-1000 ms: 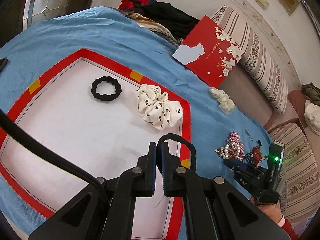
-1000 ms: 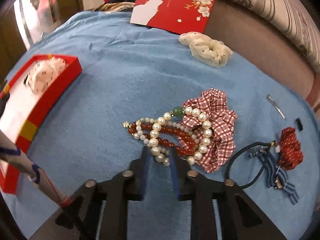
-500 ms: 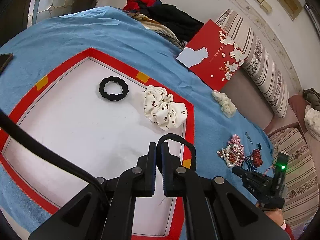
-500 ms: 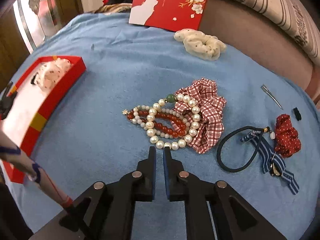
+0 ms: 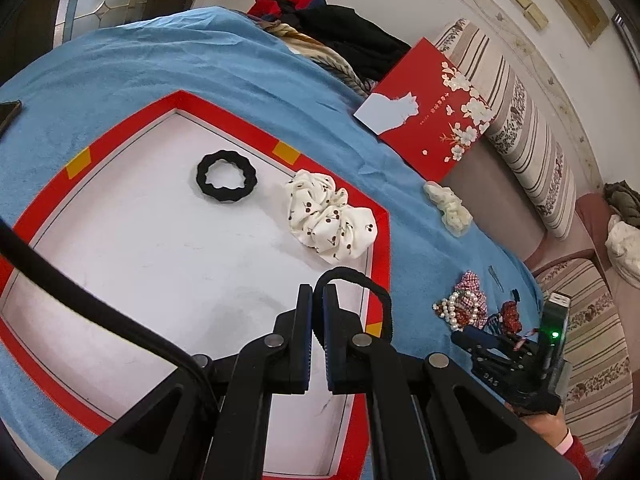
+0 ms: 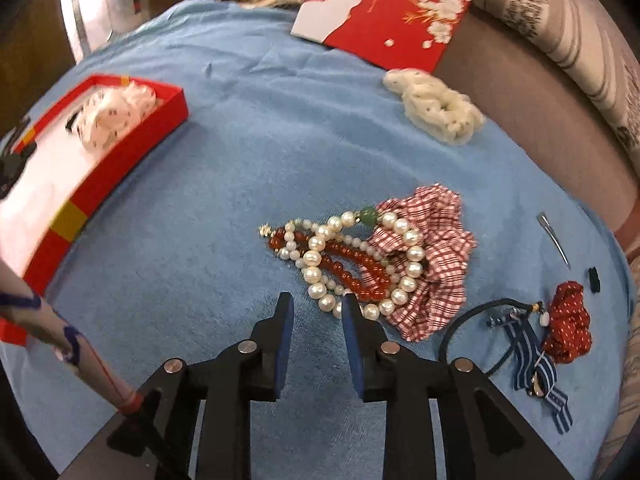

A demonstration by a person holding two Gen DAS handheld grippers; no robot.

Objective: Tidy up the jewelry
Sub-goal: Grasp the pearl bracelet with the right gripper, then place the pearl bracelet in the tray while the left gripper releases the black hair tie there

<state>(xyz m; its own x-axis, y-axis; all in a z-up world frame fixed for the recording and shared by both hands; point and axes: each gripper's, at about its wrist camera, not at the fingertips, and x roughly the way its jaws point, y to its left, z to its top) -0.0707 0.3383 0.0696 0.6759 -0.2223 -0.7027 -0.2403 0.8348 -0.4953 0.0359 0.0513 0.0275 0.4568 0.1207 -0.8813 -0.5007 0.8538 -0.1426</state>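
Your left hand-held gripper (image 5: 318, 300) is clamped on a thin black hair tie (image 5: 360, 284) above the red-rimmed tray (image 5: 382, 240), probably to drop it beside the black scrunchie (image 5: 226, 176) there. Your right hand-held gripper (image 6: 316, 312) is opening, empty, just short of the bead necklaces (image 6: 344, 260). Everything lies on a blue cloth (image 6: 240, 168) beside a striped sofa (image 5: 528, 152).

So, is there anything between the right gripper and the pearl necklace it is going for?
Nothing visible stands between them. The right gripper, its jaws opening with nothing between them, hangs just short of the pearl necklace over bare blue cloth. The necklace, however, is tangled with red beads and partly lies on the checked scrunchie.
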